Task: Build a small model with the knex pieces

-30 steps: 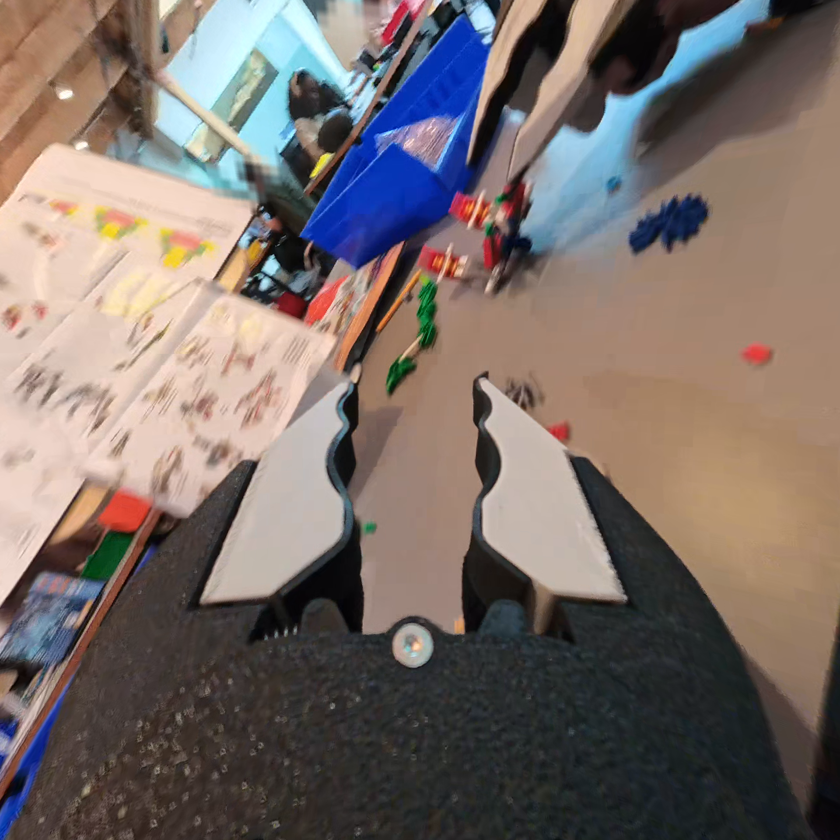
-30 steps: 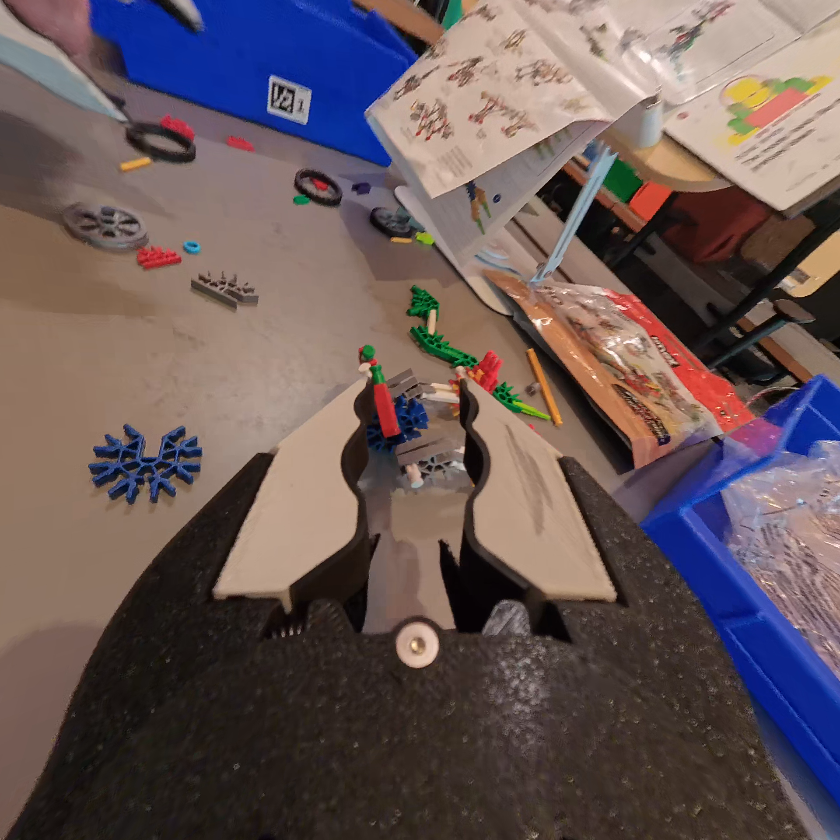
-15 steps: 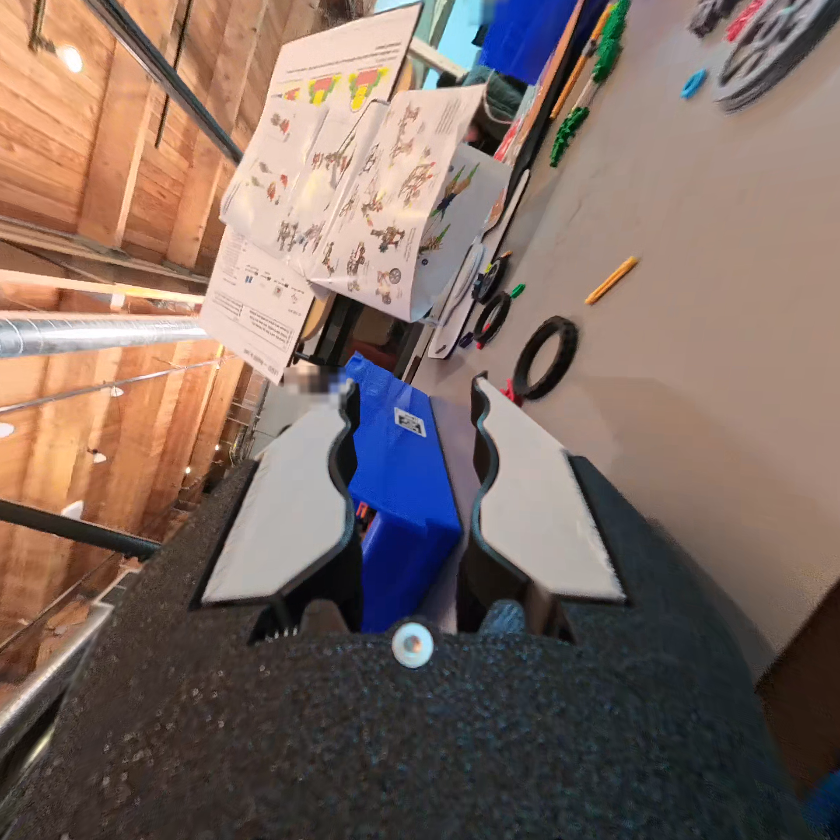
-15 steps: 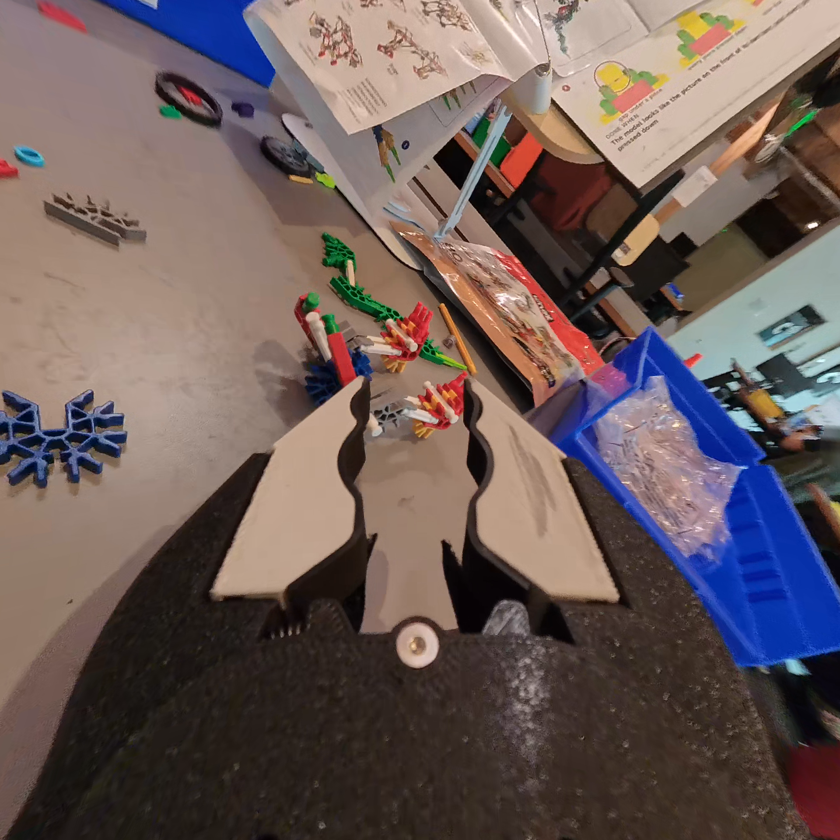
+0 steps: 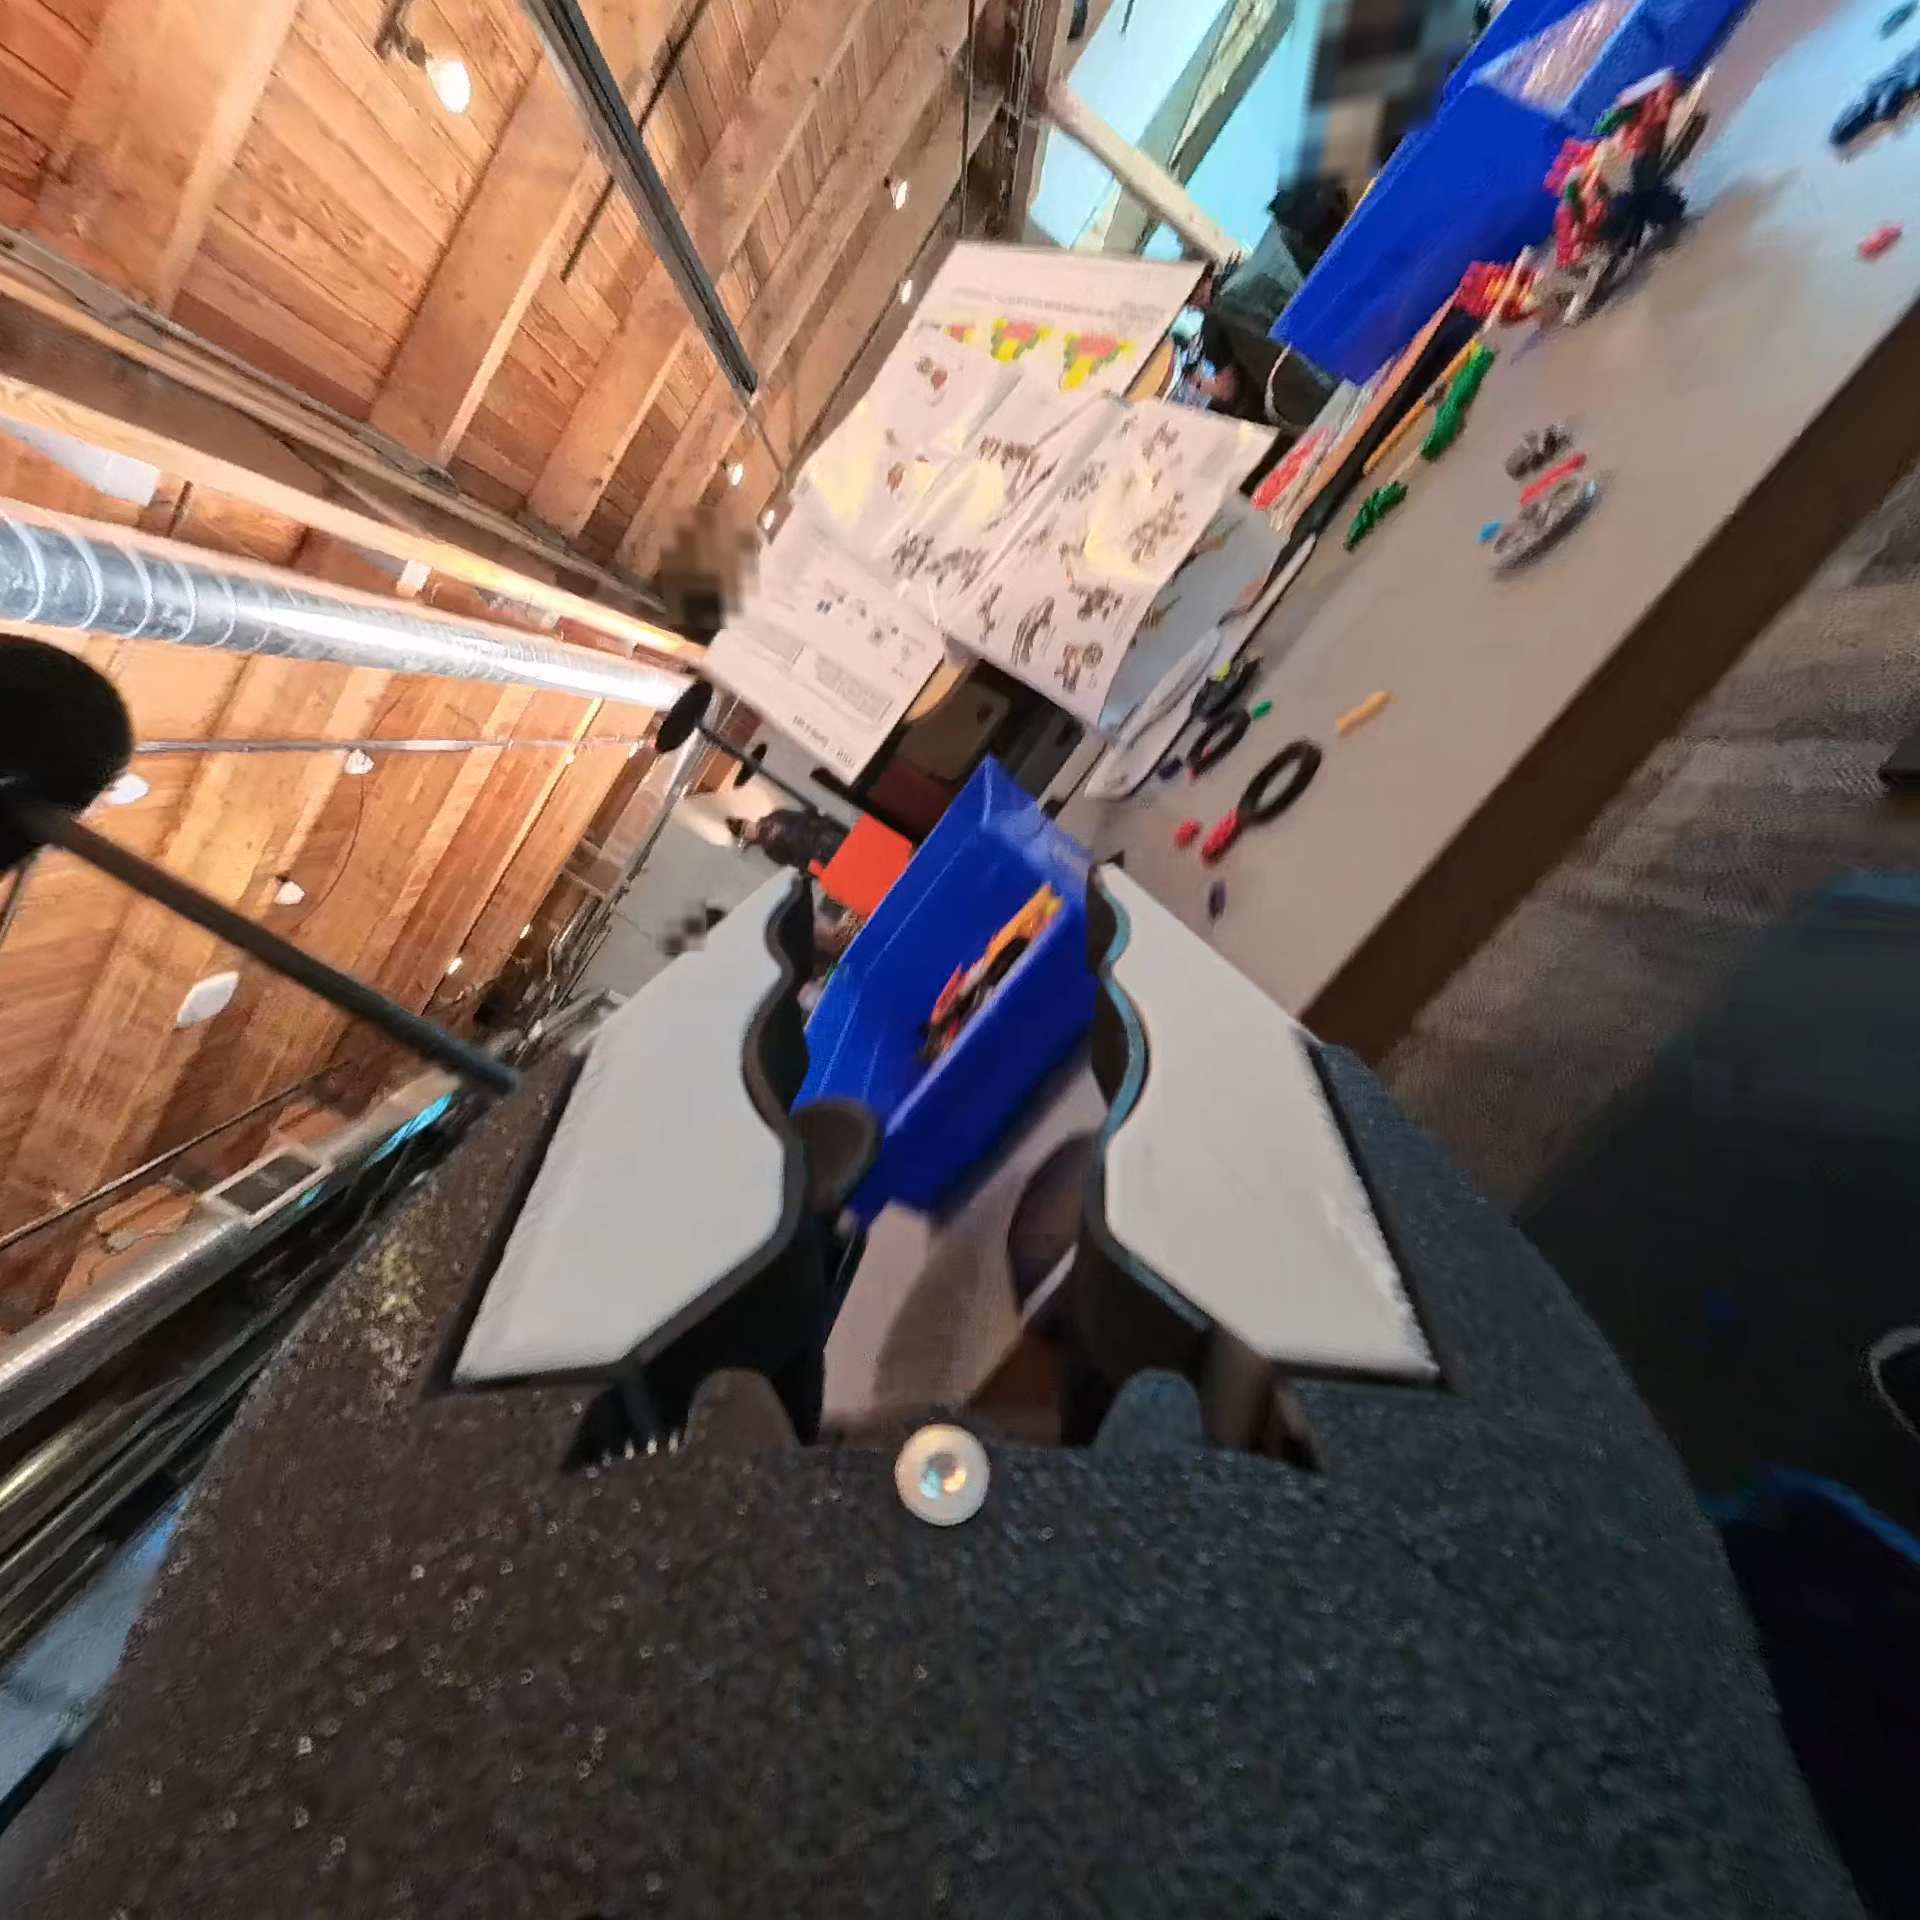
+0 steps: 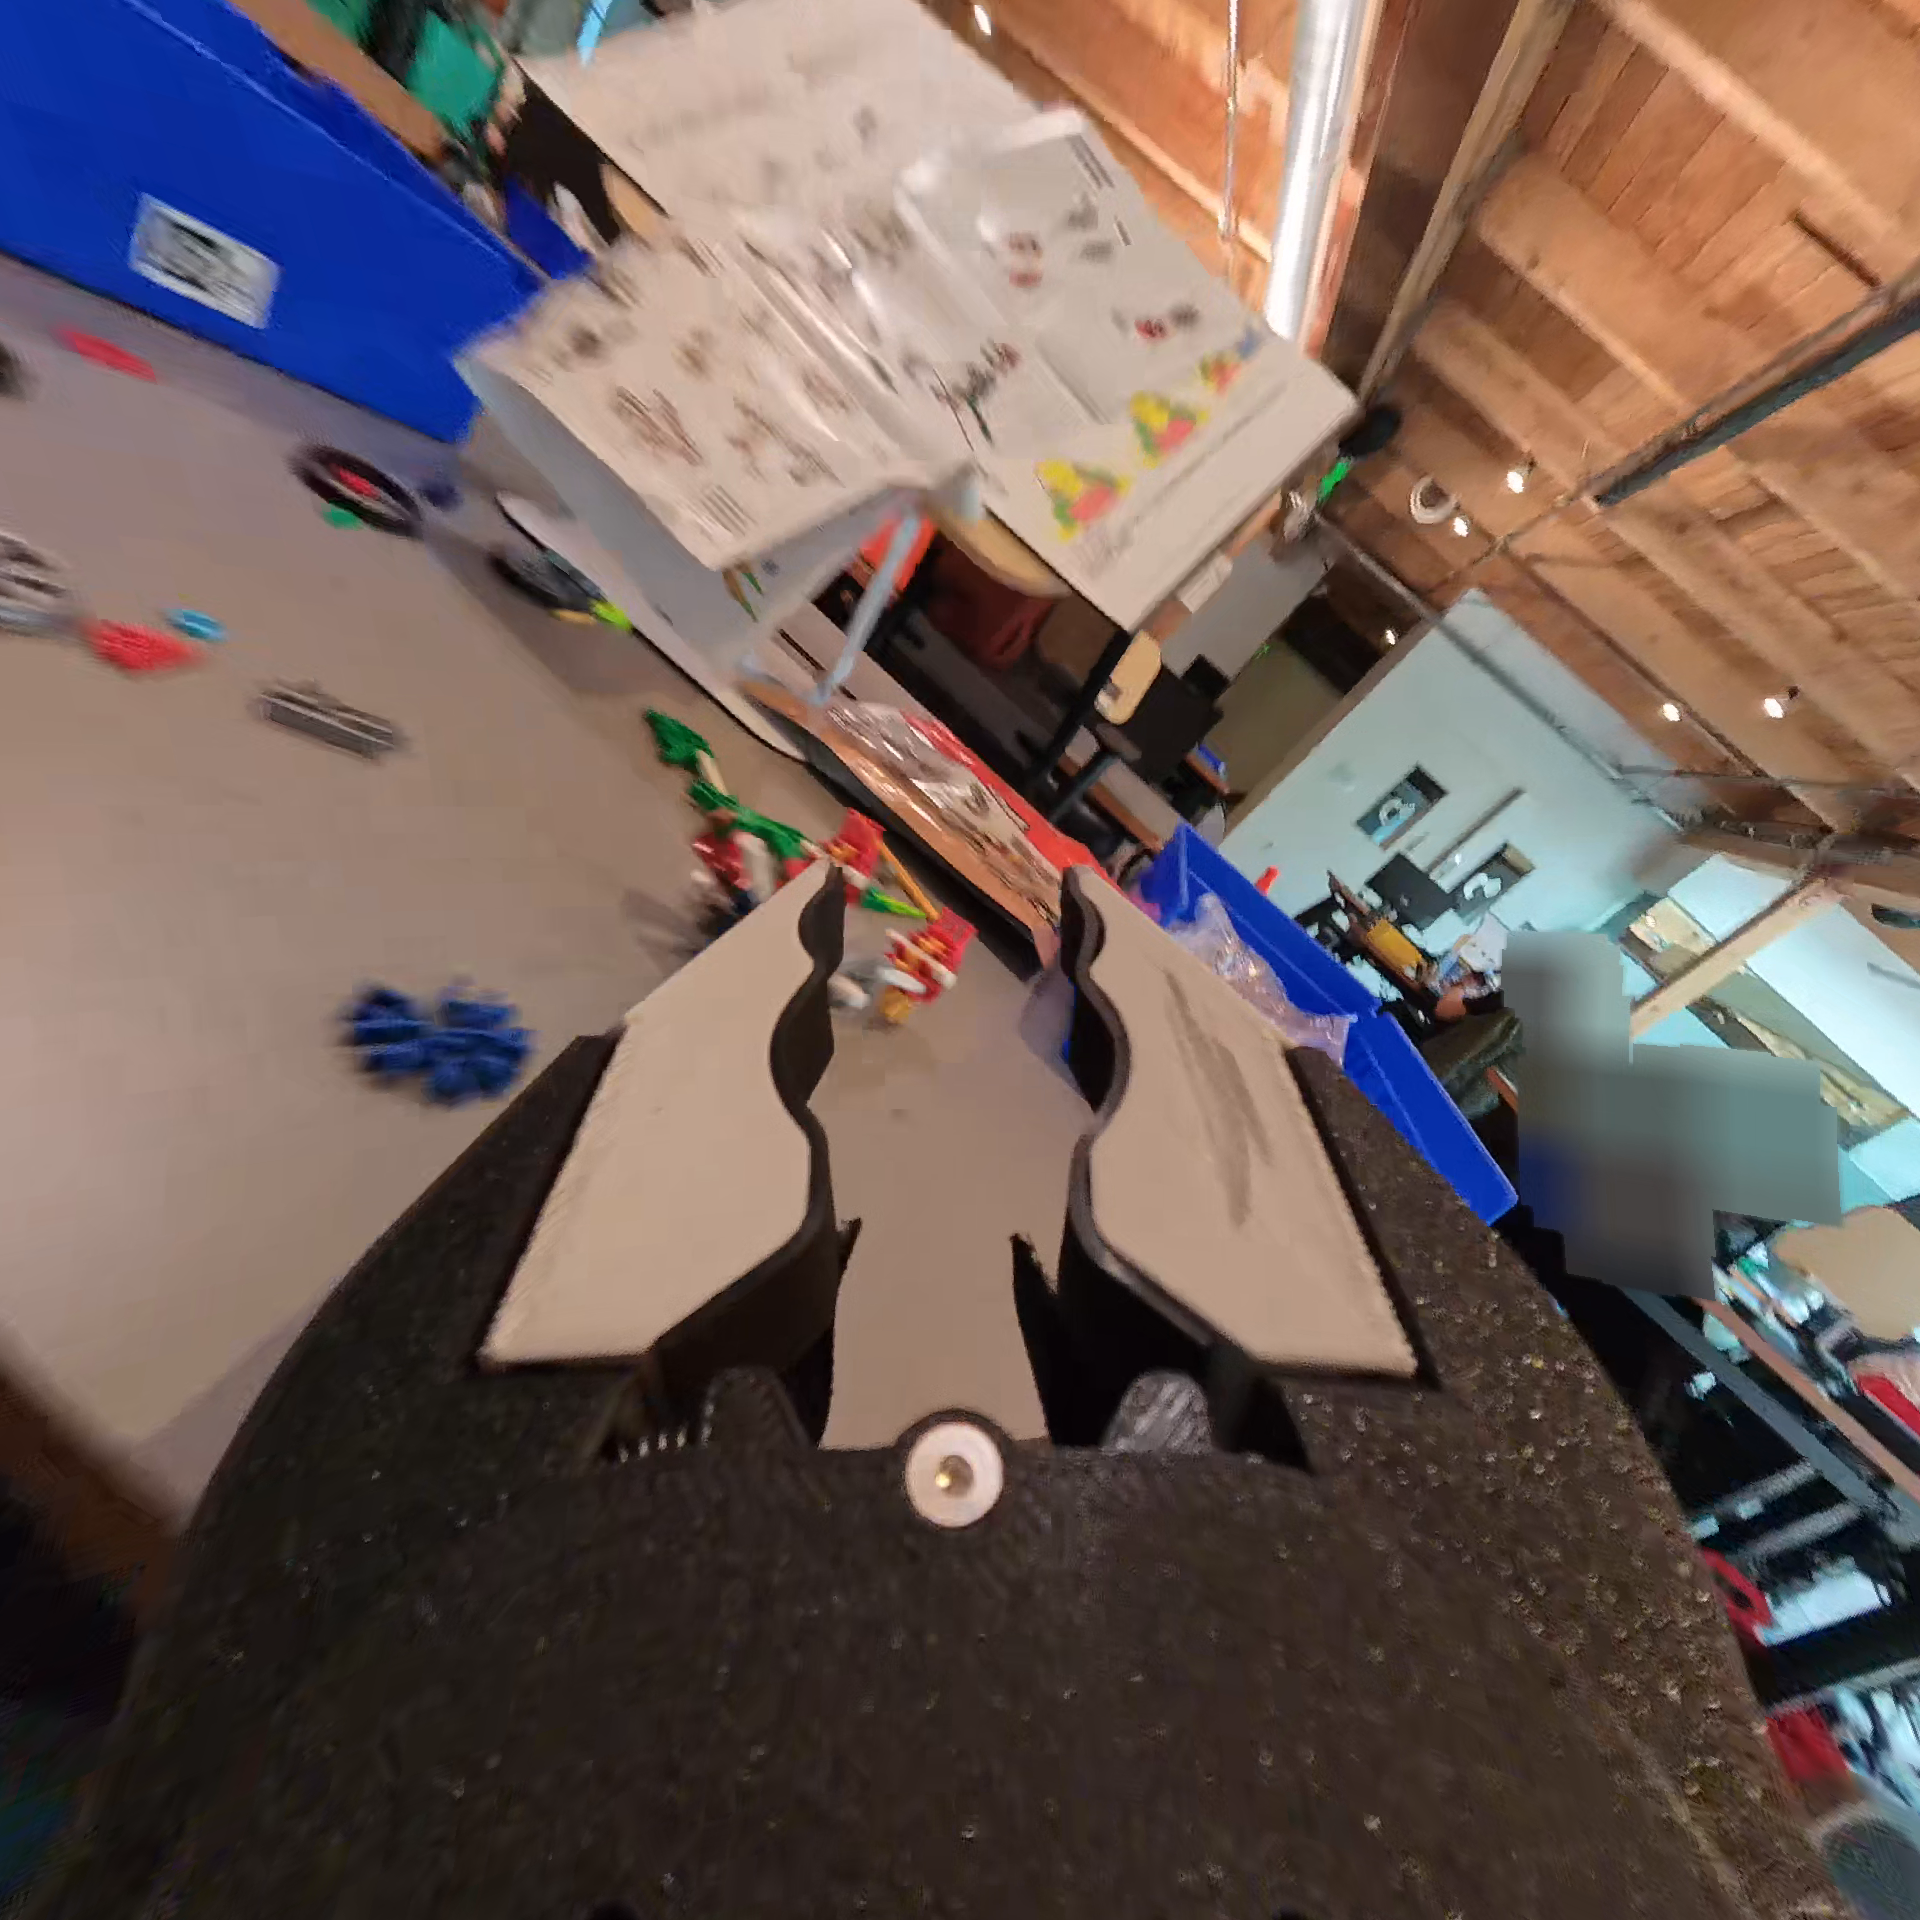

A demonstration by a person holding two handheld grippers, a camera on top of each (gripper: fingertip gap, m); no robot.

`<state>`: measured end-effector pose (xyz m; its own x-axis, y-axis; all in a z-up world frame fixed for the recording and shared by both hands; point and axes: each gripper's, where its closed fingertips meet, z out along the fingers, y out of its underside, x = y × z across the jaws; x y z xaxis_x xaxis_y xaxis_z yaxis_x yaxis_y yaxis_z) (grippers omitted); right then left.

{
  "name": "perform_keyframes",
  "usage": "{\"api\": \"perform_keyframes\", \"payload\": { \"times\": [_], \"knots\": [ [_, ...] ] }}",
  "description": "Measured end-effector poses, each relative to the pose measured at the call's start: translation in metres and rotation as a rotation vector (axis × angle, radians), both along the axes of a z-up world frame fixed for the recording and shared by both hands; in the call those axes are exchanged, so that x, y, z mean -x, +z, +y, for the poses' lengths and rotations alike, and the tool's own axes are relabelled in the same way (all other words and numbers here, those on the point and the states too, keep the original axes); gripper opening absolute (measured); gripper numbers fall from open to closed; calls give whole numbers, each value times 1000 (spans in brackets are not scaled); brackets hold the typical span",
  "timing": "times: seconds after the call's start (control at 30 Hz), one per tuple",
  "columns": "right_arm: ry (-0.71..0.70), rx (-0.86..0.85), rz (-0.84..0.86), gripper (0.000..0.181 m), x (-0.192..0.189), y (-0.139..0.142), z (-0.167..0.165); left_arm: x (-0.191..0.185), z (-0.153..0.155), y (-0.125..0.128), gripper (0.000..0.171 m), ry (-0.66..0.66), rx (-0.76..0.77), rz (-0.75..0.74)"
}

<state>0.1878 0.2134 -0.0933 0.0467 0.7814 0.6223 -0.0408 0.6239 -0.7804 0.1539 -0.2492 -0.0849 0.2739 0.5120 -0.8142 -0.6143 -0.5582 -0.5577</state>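
Observation:
My left gripper (image 5: 945,883) is open and empty, held in the air off the near edge of the grey table (image 5: 1455,675) and tilted steeply. A blue bin (image 5: 956,1018) with orange and red parts in it shows between its fingers, farther off. My right gripper (image 6: 951,878) is open and empty, raised above the table. A small build of red, green, yellow and white toy rods (image 6: 914,956) lies on the table just beyond its fingertips. A blue snowflake connector cluster (image 6: 436,1039) lies to its left.
Instruction sheets (image 6: 831,416) hang over the table's far side. A blue bin (image 6: 1351,1049) with a clear bag stands at the right, another blue bin (image 6: 229,239) at the back left. A printed bag (image 6: 935,800), black tyres (image 5: 1283,779) and loose small parts are scattered about. Some 50 cm of space lies between my two pairs of fingers.
Both grippers have pulled back from the table and tilted up, so walls and ceiling now show. The right gripper has drawn away from the toy build, which stays on the table.

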Motion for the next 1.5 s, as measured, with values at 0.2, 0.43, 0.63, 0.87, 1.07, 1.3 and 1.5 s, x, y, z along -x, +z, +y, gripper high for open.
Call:
{"api": "perform_keyframes", "payload": {
  "times": [0.2,0.43,0.63,0.87,1.07,1.3,1.5],
  "knots": [
    [323,-5,-61,41,-76,-29,-176,-55,-131,-33,53,219,-33,-157],
    [643,-41,-431,41,-82,-142,-367,-75,-218,-85,53,325,-144,-335],
    [653,212,-825,41,9,-298,-414,-46,-231,-177,60,329,-107,-604],
    [396,429,-1037,45,169,-507,-377,-55,-253,-264,64,341,-7,-933],
    [176,590,-1178,56,268,-641,-337,-48,-267,-303,66,436,13,-1094],
    [15,522,-1269,98,324,-731,-295,-56,-279,-363,67,578,18,-1206],
    [-18,532,-1308,85,351,-771,-278,-87,-286,-382,69,691,-59,-1303]
  ]
}}
